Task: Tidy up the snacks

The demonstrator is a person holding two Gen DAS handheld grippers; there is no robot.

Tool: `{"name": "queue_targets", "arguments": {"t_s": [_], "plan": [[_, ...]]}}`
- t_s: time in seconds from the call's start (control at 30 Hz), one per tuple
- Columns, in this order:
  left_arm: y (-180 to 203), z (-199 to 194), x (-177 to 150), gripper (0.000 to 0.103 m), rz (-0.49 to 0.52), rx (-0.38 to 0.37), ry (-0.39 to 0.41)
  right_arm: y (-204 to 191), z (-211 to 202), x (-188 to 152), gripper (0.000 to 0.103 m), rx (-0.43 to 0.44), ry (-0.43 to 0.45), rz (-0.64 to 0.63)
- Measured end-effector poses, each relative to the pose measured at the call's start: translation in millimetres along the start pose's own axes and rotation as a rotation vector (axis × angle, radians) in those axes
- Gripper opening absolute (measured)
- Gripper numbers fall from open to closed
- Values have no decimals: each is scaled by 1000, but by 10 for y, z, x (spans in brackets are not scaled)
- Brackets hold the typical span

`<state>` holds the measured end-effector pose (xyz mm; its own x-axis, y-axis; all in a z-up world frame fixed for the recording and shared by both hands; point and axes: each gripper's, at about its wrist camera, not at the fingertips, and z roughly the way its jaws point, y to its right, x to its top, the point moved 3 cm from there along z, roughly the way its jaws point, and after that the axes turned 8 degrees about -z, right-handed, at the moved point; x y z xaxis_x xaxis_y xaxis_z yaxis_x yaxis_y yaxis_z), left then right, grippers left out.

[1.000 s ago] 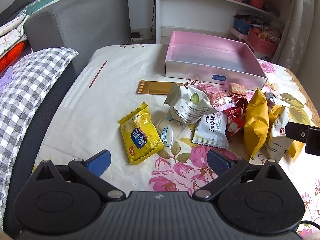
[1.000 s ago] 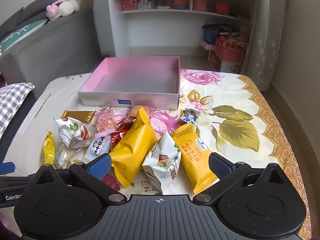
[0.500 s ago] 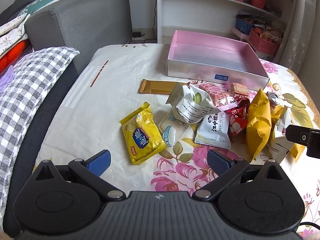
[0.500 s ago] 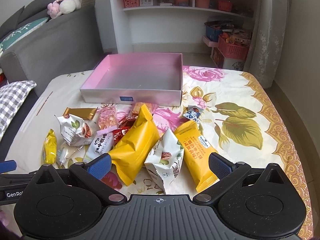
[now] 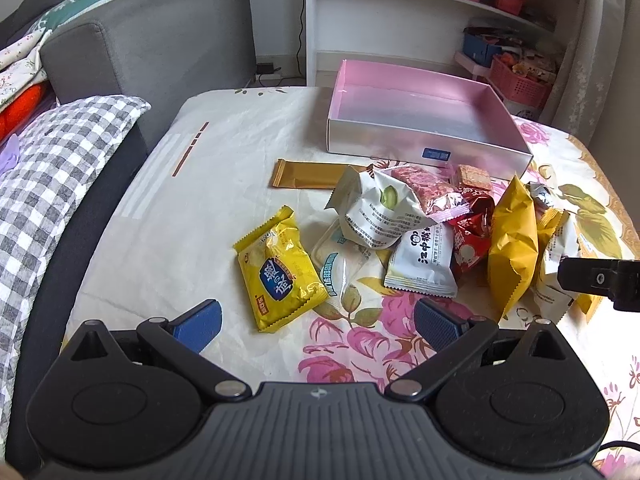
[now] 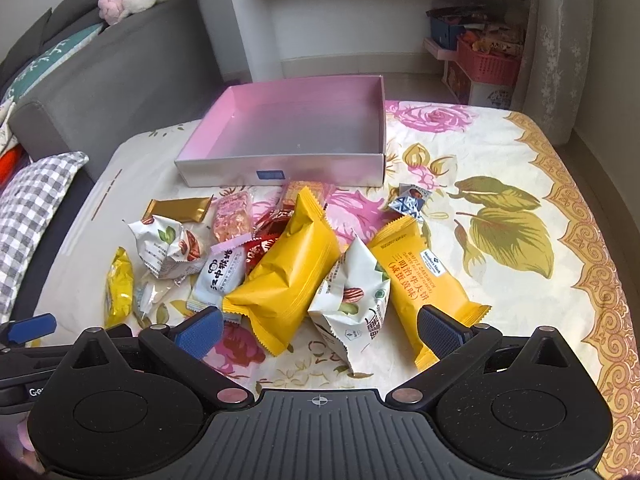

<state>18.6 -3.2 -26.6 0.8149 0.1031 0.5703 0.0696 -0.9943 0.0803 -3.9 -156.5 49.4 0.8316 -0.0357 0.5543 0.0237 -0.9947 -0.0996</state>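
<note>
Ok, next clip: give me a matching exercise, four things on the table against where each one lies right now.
Things:
1. pink box
2. gold bar wrapper
3. small blue-and-white packet
4. yellow packet with blue label

Places:
A. nearest the open left tongs, apart from the pile
B. behind the snack pile, nothing in it
C. flat on the cloth, just before the box's left front corner
D. alone on the floral cloth near the box's right front corner

Pairs: 1-B, 2-C, 3-D, 4-A
</note>
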Motion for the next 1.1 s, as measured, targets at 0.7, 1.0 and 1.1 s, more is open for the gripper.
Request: {"name": "queue_targets", "arguments": {"t_s": [0.7, 1.0, 1.1], "plan": [[-86, 114, 264, 98, 58, -79, -1, 201, 159, 185, 99, 230, -20, 196], [-242, 397, 448, 76, -32, -239, -84, 293, 481, 249, 68, 381, -52, 330], [-175, 480, 490, 71, -16, -309, -83, 265, 587, 255, 62, 372, -82, 323]]}}
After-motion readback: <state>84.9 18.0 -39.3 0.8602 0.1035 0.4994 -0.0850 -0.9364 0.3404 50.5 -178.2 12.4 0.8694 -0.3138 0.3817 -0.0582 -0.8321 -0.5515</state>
